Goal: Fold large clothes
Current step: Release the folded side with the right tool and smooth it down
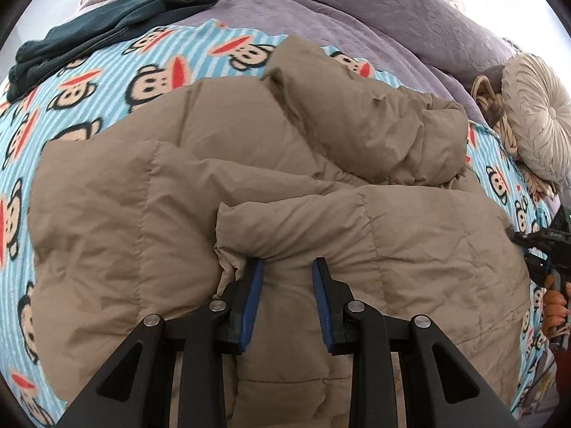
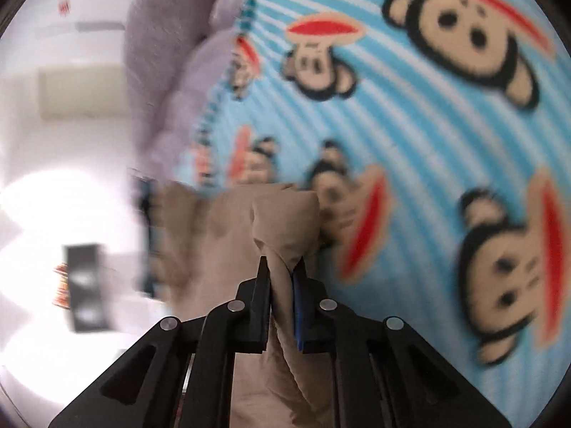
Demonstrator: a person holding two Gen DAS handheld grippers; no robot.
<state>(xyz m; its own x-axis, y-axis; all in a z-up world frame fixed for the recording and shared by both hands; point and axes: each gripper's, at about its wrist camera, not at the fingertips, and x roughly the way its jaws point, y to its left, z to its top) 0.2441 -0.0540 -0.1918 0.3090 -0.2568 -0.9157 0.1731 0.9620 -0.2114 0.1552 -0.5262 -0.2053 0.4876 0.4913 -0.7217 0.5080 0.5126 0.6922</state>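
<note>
A tan quilted puffer jacket lies spread and partly folded on a blue striped monkey-print blanket. My left gripper is open just above the jacket's near folded edge, a fold of fabric between its blue pads without being pinched. My right gripper is shut on a bunched edge of the jacket, held above the blanket. The right gripper and the hand holding it show at the right edge of the left wrist view.
A dark teal garment lies at the far left of the bed. A lavender quilt covers the back. A round beige cushion and a rope-handled bag sit at the right. The right wrist view is blurred.
</note>
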